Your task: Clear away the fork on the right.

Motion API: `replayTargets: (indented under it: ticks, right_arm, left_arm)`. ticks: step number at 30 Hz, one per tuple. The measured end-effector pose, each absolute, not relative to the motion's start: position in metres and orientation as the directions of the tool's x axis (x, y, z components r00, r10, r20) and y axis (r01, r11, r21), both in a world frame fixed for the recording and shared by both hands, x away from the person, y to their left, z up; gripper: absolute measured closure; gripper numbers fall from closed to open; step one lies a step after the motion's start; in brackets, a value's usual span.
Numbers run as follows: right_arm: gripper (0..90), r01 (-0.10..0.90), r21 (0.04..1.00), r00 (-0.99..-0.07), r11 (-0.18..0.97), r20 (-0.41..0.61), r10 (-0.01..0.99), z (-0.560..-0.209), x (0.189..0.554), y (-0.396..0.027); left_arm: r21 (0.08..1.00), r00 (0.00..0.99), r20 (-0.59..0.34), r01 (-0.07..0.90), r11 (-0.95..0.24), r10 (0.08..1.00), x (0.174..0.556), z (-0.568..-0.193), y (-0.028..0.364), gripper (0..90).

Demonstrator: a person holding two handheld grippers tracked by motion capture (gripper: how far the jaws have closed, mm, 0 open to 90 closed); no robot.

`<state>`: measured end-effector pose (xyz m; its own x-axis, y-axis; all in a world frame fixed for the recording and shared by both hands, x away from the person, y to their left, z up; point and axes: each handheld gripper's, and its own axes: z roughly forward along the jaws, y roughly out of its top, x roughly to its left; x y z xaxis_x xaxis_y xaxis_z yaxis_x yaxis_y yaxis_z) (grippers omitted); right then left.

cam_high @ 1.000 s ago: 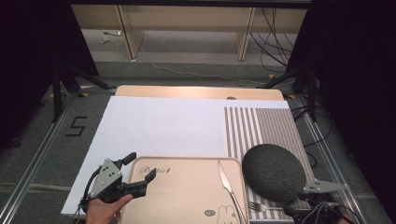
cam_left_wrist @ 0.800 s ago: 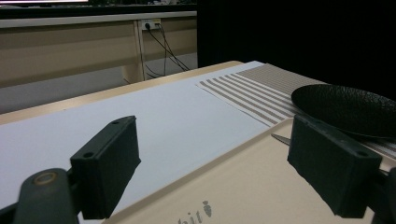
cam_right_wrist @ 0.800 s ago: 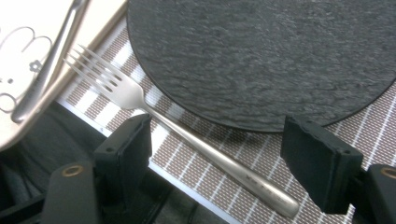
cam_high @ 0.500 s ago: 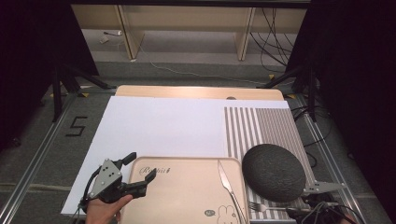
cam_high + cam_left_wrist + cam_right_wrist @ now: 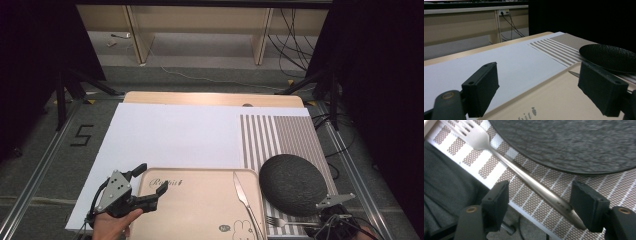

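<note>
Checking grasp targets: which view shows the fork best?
The right gripper view: the fork lies close up on the striped mat, handle between the open right tongs, untouched. The high view shows its tines small beside the black plate.

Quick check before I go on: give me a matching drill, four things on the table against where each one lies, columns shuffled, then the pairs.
Things:
1. knife
2. fork
3. black plate
4. left tongs

Places:
A. on the striped mat, handle between the open right tongs
B. on the beige tray, near its right edge
C. on the striped mat, right of the tray
D. open, astride the tray's far left corner

Pairs: 1-B, 2-A, 3-C, 4-D
</note>
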<state>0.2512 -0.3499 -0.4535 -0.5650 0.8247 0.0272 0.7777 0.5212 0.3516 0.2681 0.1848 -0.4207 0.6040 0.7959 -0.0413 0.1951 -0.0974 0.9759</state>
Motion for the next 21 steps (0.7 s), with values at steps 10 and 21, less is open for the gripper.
replayTargets:
  ticks: [10,21]
  right_arm:
    - [51.7,0.715,0.312,-0.649,0.626,-0.036,0.760,-0.454,0.249,-0.334]
    - [67.5,0.622,0.267,-0.744,0.736,-0.090,0.662,-0.453,0.247,-0.310]
  left_arm:
    - [0.976,0.605,-0.042,0.196,-0.098,0.795,0.268,-0.421,0.185,16.0]
    - [0.974,0.605,-0.041,0.201,-0.103,0.795,0.268,-0.422,0.184,16.1]
